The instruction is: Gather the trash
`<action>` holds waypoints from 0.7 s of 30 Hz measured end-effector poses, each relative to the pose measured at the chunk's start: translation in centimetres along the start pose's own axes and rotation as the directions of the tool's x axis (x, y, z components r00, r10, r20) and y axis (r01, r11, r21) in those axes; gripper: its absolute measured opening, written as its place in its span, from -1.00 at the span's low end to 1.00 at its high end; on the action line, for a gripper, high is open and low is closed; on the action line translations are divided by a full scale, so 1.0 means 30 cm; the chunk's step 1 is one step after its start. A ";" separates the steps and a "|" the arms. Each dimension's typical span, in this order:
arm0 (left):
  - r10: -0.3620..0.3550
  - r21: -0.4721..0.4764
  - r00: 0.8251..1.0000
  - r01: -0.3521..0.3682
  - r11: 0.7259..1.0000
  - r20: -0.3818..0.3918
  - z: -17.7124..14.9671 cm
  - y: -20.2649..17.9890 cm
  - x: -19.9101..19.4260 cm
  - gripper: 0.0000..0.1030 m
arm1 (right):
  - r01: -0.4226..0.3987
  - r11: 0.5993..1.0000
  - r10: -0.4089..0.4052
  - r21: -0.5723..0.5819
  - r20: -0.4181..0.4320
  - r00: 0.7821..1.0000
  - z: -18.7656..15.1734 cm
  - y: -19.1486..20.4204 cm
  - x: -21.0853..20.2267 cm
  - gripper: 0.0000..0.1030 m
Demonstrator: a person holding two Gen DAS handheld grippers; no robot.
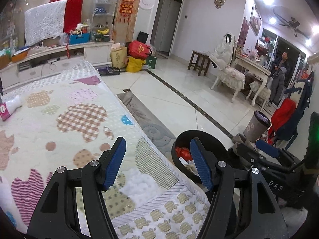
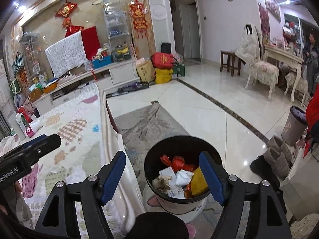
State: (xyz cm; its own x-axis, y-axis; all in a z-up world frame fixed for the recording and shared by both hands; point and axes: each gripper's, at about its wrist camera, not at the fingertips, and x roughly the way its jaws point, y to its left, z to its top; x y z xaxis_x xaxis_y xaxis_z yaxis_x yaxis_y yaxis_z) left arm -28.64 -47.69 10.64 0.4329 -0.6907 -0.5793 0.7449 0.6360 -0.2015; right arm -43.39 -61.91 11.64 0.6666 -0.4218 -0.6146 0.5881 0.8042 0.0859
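A black-lined trash bin [image 2: 148,163] stands on the floor beside the patterned table; it holds red wrappers, white paper and a yellow piece [image 2: 198,182]. It also shows in the left wrist view [image 1: 180,139]. My right gripper [image 2: 162,171] is open and empty, above the bin's near left side. My left gripper [image 1: 158,163] is open and empty over the table's near right edge. The right gripper also shows in the left wrist view [image 1: 267,149]. A pink and white tube [image 1: 10,107] lies on the far left of the table; it shows in the right wrist view too [image 2: 32,128].
The table is covered by a quilted apple-pattern cloth [image 1: 65,119]. A grey rug [image 2: 143,125] lies under the bin. A second bin [image 2: 295,125] and grey boots [image 2: 277,159] stand to the right. Chairs, a stool and bags stand farther back.
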 end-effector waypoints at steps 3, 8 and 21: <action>0.007 -0.001 1.000 -0.007 1.000 0.025 0.005 0.012 -0.035 0.28 | 0.007 1.000 -0.006 -0.014 0.029 1.000 0.011 0.028 -0.036 0.46; 0.022 0.017 0.997 -0.023 1.000 0.078 0.003 0.012 -0.088 0.28 | 0.012 0.999 -0.010 -0.034 0.067 0.998 0.024 0.063 -0.074 0.54; 0.069 0.054 0.992 -0.075 0.996 0.104 -0.019 0.007 -0.107 0.28 | 0.020 0.999 -0.016 -0.038 0.111 0.994 0.039 0.078 -0.096 0.55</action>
State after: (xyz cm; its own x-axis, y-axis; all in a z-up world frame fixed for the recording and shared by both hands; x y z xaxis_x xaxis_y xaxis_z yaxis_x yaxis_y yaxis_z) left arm -30.16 -45.16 12.00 0.5333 -0.6773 -0.5068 0.7368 0.6663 -0.1150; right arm -43.40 -59.31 14.53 0.7042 -0.4784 -0.5247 0.5836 0.8109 0.0439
